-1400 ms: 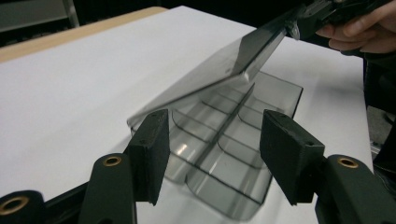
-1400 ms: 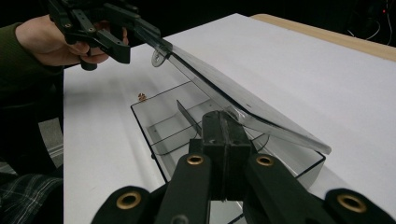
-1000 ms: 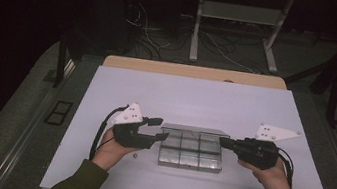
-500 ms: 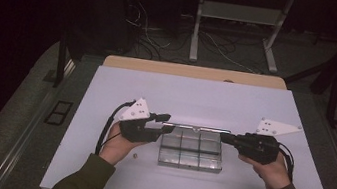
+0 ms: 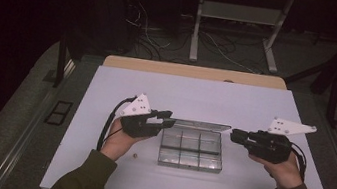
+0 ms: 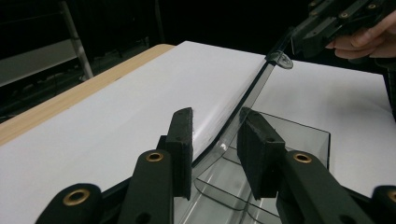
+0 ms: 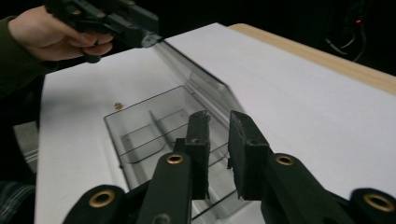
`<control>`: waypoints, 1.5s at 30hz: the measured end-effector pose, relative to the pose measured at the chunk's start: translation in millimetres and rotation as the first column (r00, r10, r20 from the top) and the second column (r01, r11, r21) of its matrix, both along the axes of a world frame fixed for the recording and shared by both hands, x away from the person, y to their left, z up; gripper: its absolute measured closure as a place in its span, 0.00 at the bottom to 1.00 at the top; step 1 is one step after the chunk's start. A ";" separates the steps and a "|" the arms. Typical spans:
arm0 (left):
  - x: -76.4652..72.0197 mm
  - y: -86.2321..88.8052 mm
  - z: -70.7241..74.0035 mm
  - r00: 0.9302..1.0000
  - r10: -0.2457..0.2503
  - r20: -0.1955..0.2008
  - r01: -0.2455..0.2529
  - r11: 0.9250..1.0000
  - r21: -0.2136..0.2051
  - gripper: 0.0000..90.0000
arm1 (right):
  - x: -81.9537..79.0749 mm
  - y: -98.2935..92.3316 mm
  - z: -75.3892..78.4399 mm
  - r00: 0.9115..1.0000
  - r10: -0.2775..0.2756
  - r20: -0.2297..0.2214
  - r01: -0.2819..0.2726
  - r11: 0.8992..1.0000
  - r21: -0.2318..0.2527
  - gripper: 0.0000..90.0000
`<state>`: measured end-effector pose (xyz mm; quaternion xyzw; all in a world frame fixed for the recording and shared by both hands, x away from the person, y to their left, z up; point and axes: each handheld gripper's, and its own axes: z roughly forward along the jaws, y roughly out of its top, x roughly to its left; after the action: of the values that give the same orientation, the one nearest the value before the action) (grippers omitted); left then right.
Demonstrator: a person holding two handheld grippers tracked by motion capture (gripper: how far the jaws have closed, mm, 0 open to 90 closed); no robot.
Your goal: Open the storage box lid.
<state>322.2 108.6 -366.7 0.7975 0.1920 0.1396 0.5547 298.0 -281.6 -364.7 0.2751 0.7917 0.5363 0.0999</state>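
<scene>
A clear plastic compartment box (image 5: 188, 167) sits mid-table with its lid (image 5: 202, 126) raised along the far side. My left gripper (image 5: 168, 120) is at the lid's left end. In the left gripper view its jaws (image 6: 215, 114) have just been closing and straddle the lid (image 6: 243, 98), with a gap still showing on each side. My right gripper (image 5: 233, 134) is at the lid's right end. Its jaws (image 7: 218, 116) have just been opening and stand slightly apart, with nothing seen between the pads. The box (image 7: 140, 121) is empty.
A small brown bit (image 5: 134, 155) lies on the white sheet (image 5: 206, 100) left of the box. A wooden table edge (image 5: 195, 71) runs behind the sheet. Beyond it are a dark floor, cables and a metal stand (image 5: 239, 14).
My left gripper has edged up and right onto the lid's left end. The right gripper has hardly shifted.
</scene>
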 end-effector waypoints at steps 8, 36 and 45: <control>8.5 1.0 2.4 1.000 0.001 -0.009 -0.001 1.000 -0.008 0.75 | 16.8 0.2 2.9 1.000 0.001 0.004 -0.001 1.000 -0.013 0.71; 28.0 5.1 6.7 0.999 0.031 -0.035 -0.031 0.999 -0.011 0.74 | 57.2 30.8 7.7 0.998 0.064 0.021 -0.065 0.997 0.035 0.76; 15.1 23.6 3.6 0.996 0.077 -0.051 -0.077 0.997 -0.009 0.60 | 63.3 32.2 8.7 0.998 0.050 0.024 -0.051 0.998 0.047 0.76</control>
<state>337.3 132.2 -363.1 0.7898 0.2374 0.1396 0.5481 361.3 -249.5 -356.1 0.2510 0.7842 0.5604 0.0888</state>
